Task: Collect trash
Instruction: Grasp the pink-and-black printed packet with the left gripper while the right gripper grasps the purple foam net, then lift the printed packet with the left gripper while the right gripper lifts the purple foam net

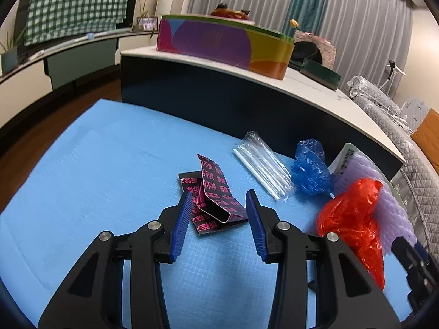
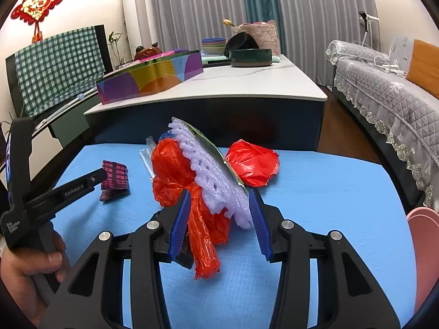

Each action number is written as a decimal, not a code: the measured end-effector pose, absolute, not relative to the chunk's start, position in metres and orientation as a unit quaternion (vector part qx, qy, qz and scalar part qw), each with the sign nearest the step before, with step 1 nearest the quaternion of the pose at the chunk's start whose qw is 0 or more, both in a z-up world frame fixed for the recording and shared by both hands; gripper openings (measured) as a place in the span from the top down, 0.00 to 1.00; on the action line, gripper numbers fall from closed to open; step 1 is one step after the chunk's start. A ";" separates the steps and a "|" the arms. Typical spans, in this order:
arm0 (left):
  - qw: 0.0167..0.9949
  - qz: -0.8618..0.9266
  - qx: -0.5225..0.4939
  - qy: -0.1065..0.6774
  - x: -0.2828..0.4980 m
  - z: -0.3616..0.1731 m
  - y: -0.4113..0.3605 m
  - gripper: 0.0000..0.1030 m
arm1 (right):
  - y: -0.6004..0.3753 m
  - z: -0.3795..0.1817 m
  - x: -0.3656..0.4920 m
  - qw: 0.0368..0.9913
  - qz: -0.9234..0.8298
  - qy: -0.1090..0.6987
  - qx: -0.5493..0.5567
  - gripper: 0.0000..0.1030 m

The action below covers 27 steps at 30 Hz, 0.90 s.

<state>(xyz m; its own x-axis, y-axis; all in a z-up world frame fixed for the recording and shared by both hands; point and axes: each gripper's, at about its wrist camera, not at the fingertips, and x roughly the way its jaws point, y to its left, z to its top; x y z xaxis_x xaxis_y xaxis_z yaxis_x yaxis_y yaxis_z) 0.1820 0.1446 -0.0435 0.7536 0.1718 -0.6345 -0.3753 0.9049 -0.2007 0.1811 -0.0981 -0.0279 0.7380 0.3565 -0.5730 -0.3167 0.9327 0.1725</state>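
My left gripper [image 1: 218, 213] is open above the blue table [image 1: 96, 170], its fingers on either side of a black-and-pink folded wrapper [image 1: 216, 197]; the wrapper also shows in the right wrist view [image 2: 115, 179]. A clear plastic sleeve [image 1: 264, 167] and a crumpled blue bag [image 1: 311, 168] lie further right. My right gripper [image 2: 219, 208] is shut on a bundle: a red plastic bag [image 2: 203, 219], a lilac foam net [image 2: 216, 181] and a foil-backed packet [image 2: 219, 153], lifted off the table. A second red bag [image 2: 252, 166] lies behind.
A white-topped cabinet [image 2: 233, 87] stands behind the table with a colourful box [image 1: 222, 45], a green tin [image 2: 251, 56] and bowls. A grey quilted sofa [image 2: 384, 93] is at the right. A pink object [image 2: 422, 235] sits at the right edge.
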 end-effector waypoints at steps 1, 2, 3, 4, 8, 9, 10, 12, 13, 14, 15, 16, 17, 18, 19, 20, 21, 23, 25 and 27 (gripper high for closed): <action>0.921 0.148 -0.160 0.324 0.185 -0.045 0.144 0.60 | -0.098 -0.030 0.182 0.931 0.179 0.316 0.031 0.57; 0.920 0.148 -0.160 0.326 0.187 -0.046 0.144 0.61 | -0.099 -0.032 0.183 0.931 0.177 0.319 0.031 0.58; 0.919 0.150 -0.160 0.329 0.188 -0.049 0.144 0.60 | -0.099 -0.033 0.184 0.930 0.176 0.321 0.030 0.60; 0.917 0.151 -0.162 0.331 0.189 -0.051 0.144 0.60 | -0.099 -0.034 0.185 0.930 0.175 0.323 0.029 0.65; 0.910 0.157 -0.176 0.340 0.194 -0.054 0.149 0.61 | -0.096 -0.034 0.184 0.928 0.185 0.321 0.023 0.89; 0.909 0.153 -0.177 0.344 0.196 -0.055 0.149 0.61 | -0.095 -0.034 0.183 0.929 0.188 0.319 0.020 0.89; 0.908 0.149 -0.175 0.351 0.197 -0.057 0.148 0.62 | -0.093 -0.032 0.181 0.929 0.191 0.316 0.015 0.90; 0.908 0.144 -0.171 0.355 0.198 -0.058 0.147 0.77 | -0.091 -0.029 0.178 0.930 0.196 0.311 0.011 0.91; 0.908 0.142 -0.170 0.355 0.198 -0.058 0.146 0.78 | -0.091 -0.026 0.175 0.931 0.198 0.307 0.008 0.91; 0.909 0.141 -0.170 0.354 0.197 -0.057 0.146 0.83 | -0.091 -0.022 0.172 0.932 0.198 0.303 0.006 0.91; 0.910 0.142 -0.167 0.351 0.195 -0.055 0.145 0.88 | -0.091 -0.020 0.170 0.933 0.199 0.300 0.006 0.91; 0.912 0.143 -0.164 0.348 0.193 -0.053 0.144 0.91 | -0.093 -0.016 0.167 0.934 0.199 0.296 0.007 0.91; 0.913 0.142 -0.161 0.346 0.192 -0.051 0.144 0.94 | -0.094 -0.012 0.165 0.935 0.199 0.292 0.008 0.91; 0.915 0.142 -0.158 0.342 0.190 -0.048 0.143 0.94 | -0.097 -0.007 0.162 0.937 0.198 0.288 0.009 0.91; 0.917 0.142 -0.155 0.339 0.188 -0.045 0.142 0.95 | -0.098 -0.005 0.160 0.938 0.198 0.286 0.010 0.91; 0.919 0.141 -0.152 0.336 0.185 -0.043 0.140 0.97 | -0.100 -0.001 0.157 0.939 0.197 0.283 0.012 0.91; 0.920 0.140 -0.150 0.334 0.183 -0.040 0.140 0.97 | -0.103 0.002 0.154 0.940 0.196 0.280 0.013 0.91; 0.922 0.137 -0.149 0.330 0.177 -0.036 0.138 0.98 | -0.107 0.008 0.149 0.941 0.193 0.276 0.014 0.92; 0.925 0.132 -0.147 0.324 0.170 -0.031 0.136 0.99 | -0.110 0.014 0.142 0.944 0.189 0.272 0.014 0.92; 0.928 0.128 -0.141 0.320 0.165 -0.025 0.132 1.00 | -0.115 0.020 0.134 0.946 0.186 0.266 0.013 0.92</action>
<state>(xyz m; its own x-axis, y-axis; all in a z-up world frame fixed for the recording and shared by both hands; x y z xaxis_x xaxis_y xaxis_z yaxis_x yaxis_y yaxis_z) 0.1647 0.1324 -0.0251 0.7627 0.1479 -0.6296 -0.3286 0.9271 -0.1803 0.1337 -0.1147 0.0203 0.7899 0.3579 -0.4979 -0.3443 0.9308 0.1228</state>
